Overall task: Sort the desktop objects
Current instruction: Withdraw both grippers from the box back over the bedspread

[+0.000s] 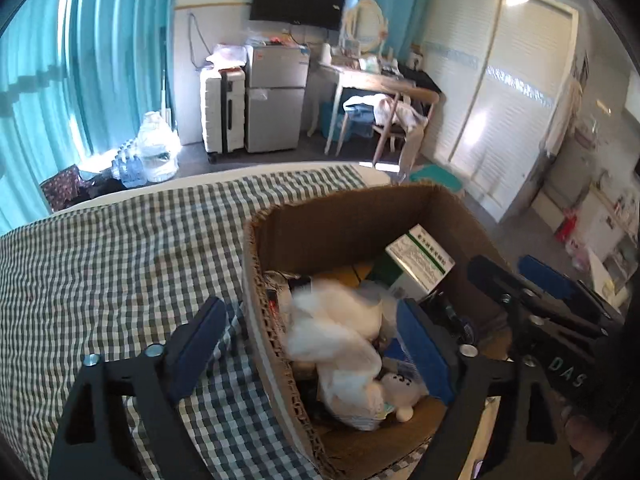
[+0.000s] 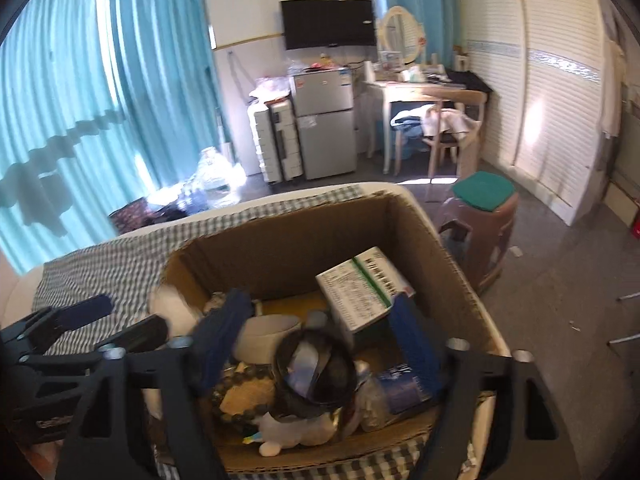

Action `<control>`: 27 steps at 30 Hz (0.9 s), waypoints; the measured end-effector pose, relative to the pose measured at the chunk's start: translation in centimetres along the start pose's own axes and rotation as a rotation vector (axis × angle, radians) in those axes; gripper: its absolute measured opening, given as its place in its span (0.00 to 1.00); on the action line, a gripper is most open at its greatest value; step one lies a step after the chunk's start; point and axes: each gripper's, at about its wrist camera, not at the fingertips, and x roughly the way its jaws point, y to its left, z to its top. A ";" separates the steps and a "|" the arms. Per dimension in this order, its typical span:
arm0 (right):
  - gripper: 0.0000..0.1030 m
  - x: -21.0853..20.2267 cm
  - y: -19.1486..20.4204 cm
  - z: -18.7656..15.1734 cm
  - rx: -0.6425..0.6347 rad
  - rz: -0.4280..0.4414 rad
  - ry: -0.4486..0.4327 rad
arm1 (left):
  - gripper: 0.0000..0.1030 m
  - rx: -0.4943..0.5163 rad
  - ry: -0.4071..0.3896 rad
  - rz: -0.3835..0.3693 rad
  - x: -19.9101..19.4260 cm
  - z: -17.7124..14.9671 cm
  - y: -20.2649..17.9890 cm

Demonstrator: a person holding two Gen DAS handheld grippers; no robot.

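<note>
Left wrist view shows our left gripper (image 1: 312, 344) spread wide, straddling the near-left wall of the cardboard box (image 1: 344, 216), white plush toy (image 1: 340, 332) between its fingers, unheld. Rightward, our right gripper (image 2: 320, 344) gapes empty above the box's clutter.

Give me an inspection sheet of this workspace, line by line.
Surface: checked cloth covering the top, bare apart from the box.
Job's things: cardboard box open, holding a green-striped carton, white soft toy, dark coiled item.
Clutter: box contents piled loosely.
Grippers: left gripper open, straddling the box wall; right gripper open over the contents; neither holds anything.
Cables: nothing seen.
Surroundings: teal curtains, small fridge, stool.
</note>
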 end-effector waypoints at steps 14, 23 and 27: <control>1.00 -11.3 3.7 1.5 -0.035 0.150 -0.210 | 1.00 -0.057 -0.273 0.267 -17.4 -3.1 7.9; 1.00 -11.4 10.1 -4.8 -0.206 0.254 -0.120 | 1.00 -0.161 -0.254 0.367 -19.7 -9.1 11.3; 1.00 -9.6 10.4 -6.8 -0.178 0.256 -0.091 | 1.00 -0.155 -0.232 0.378 -18.7 -9.8 11.6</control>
